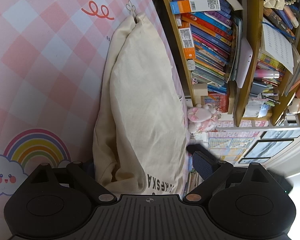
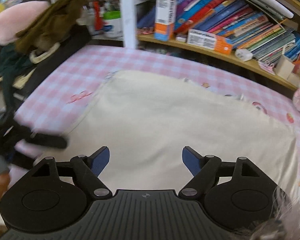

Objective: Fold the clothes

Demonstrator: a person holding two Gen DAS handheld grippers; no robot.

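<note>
The right gripper (image 2: pixel 146 161) hangs above the near part of the cream garment (image 2: pixel 170 124), with its two blue-padded fingers (image 2: pixel 100 161) spread wide apart and nothing between them. The left gripper (image 1: pixel 144 170) sits at the near edge of the same garment (image 1: pixel 142 100). Its right blue pad (image 1: pixel 203 165) shows clearly beside the cloth, but the left finger is hidden behind the fabric, so it cannot be told whether the jaws grip the cloth or stand apart. In the right wrist view, the left gripper (image 2: pixel 46 140) appears as a dark blurred shape at the garment's left edge.

The garment lies spread flat on a pink-and-white checked cover (image 2: pixel 86 66). In the left wrist view one side is doubled over into a long fold, and black printed letters (image 1: pixel 160 182) show on the near end. A rainbow-and-cloud print (image 1: pixel 30 156) marks the cover to the left.

Along the far and right side stands a wooden bookshelf (image 2: pixel 210 49) packed with books (image 2: pixel 240 22). A pink soft toy (image 1: pixel 200 116) sits at the shelf's foot. At far left, a pile of brown and pink clothing (image 2: pixel 42 24) rests on a dark surface.
</note>
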